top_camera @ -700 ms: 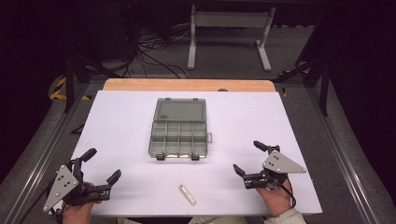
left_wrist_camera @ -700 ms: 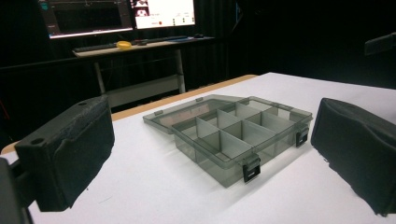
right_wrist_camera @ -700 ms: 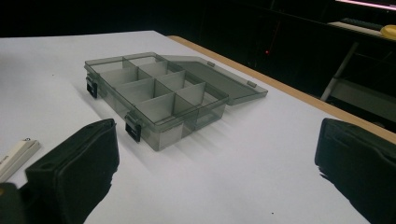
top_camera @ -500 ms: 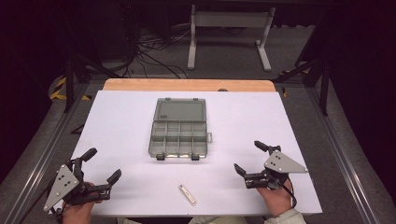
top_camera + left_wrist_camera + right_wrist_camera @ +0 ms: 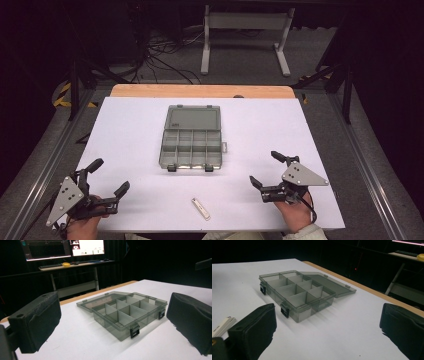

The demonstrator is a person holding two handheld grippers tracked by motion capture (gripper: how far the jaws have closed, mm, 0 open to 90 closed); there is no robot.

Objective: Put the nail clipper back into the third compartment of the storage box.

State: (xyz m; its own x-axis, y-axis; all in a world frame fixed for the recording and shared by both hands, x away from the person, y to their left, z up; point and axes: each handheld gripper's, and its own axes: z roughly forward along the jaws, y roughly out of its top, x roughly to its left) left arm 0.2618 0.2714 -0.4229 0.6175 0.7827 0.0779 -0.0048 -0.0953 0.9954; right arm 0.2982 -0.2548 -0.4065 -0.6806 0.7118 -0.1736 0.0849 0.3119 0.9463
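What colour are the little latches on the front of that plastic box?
Black latches on the smoky grey box, clearest in the left gripper view.

White table [image 5: 130, 130] with open organizer box [image 5: 191, 148], small white stick [image 5: 200, 208].

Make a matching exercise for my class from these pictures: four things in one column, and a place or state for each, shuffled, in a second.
Things:
1. clear grey plastic compartment box
2. small flat white stick
3. left hand-held gripper
4. light wooden table edge

Places or states:
A. at the table's far side
B. lid open, compartments empty
C. open, at the near left corner
D. lying flat near the front edge

Pairs: 1-B, 2-D, 3-C, 4-A
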